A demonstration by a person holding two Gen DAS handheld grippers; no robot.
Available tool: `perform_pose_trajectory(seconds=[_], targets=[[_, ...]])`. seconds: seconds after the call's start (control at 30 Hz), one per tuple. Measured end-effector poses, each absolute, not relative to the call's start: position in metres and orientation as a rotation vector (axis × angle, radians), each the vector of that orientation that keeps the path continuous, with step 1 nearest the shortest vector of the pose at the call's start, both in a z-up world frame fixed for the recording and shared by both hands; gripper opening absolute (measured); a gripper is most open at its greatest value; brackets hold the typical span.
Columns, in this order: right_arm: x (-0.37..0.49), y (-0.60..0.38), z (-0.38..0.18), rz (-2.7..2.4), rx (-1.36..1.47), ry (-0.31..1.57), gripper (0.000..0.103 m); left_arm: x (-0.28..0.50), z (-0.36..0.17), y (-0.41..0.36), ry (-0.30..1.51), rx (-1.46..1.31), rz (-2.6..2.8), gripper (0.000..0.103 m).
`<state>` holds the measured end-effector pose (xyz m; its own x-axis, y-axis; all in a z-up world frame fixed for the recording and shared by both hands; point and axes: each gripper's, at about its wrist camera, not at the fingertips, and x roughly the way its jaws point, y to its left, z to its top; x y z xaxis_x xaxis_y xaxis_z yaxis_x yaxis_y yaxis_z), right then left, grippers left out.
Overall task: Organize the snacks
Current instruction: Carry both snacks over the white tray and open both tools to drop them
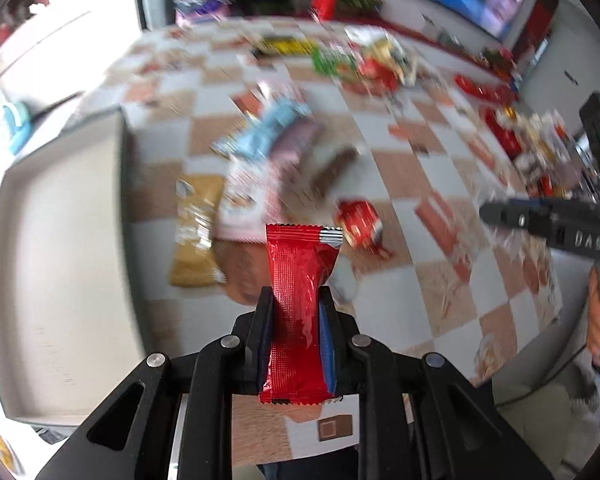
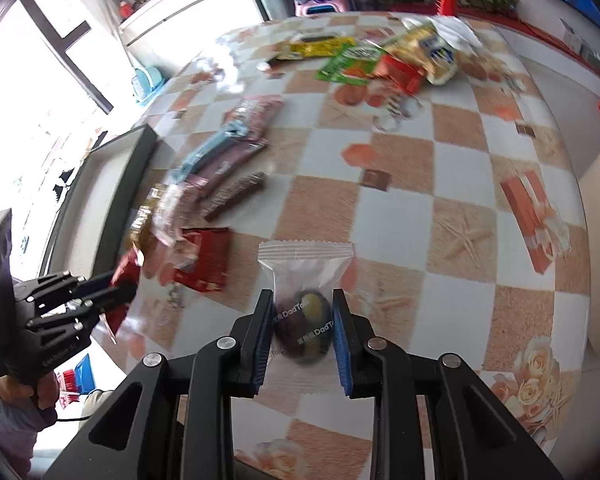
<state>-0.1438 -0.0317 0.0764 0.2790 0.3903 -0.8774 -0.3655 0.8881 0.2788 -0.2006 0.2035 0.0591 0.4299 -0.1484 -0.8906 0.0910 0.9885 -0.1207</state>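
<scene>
Left wrist view shows the left gripper (image 1: 296, 300) clamped on a red foil sachet (image 1: 300, 276), pinched mid-body above the checkered surface (image 1: 400, 184); it looks light, crinkly and probably slippery. Right wrist view has the right gripper (image 2: 302, 316) squeezing a clear pouch (image 2: 305, 280) around its firm lump, likely the securest hold. A grey tray (image 1: 68, 264) lies left.

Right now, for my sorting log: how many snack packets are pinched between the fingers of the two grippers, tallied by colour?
red foil packet: 1
clear packet, dark snack inside: 1
Total: 2
</scene>
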Motion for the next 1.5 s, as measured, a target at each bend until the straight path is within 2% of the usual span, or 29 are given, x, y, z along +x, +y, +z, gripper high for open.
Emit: perform_pose_trajectory(seconds=[0.27,0.4,0.73,1.03,1.1,1.17,1.2,1.23,1.27,1.3,1.33,1.5], targets=[[-0.148,0.046,0.106,0.635,-0.023,1.149,0.029,-0.215,0.096,0.264,1.007,-0.132,0.02,0.022],[-0.153,0.103,0.115,0.729,-0.063,1.139,0.029,-0.225,0.097,0.307,0.991,-0.193,0.113,0.022],[-0.171,0.245,0.087,0.932,-0.144,1.196,0.029,-0.232,0.063,0.394,1.04,-0.282,0.321,0.022],[-0.166,0.281,0.052,0.936,-0.172,1.268,0.029,-0.221,0.03,0.41,1.08,-0.282,0.337,0.023],[-0.165,0.284,0.05,0.939,-0.191,1.268,0.029,-0.219,0.024,0.409,1.082,-0.28,0.326,0.024],[-0.163,0.286,0.05,0.93,-0.212,1.265,0.031,-0.22,0.022,0.408,1.067,-0.266,0.323,0.036],[-0.162,0.284,0.051,0.914,-0.221,1.26,0.048,-0.221,0.023,0.407,1.053,-0.255,0.329,0.055],[-0.16,0.278,0.056,0.882,-0.227,1.243,0.068,-0.223,0.025,0.409,1.037,-0.249,0.346,0.07],[-0.158,0.273,0.06,0.885,-0.211,1.232,0.073,-0.225,0.029,0.41,1.007,-0.243,0.373,0.075],[-0.155,0.266,0.063,0.867,-0.207,1.223,0.089,-0.228,0.034,0.411,0.978,-0.243,0.38,0.08],[-0.152,0.255,0.069,0.841,-0.197,1.206,0.103,-0.23,0.04,0.41,0.959,-0.243,0.374,0.08],[-0.123,0.176,0.083,0.667,-0.127,1.157,0.103,-0.225,0.059,0.388,0.968,-0.221,0.283,0.08]])
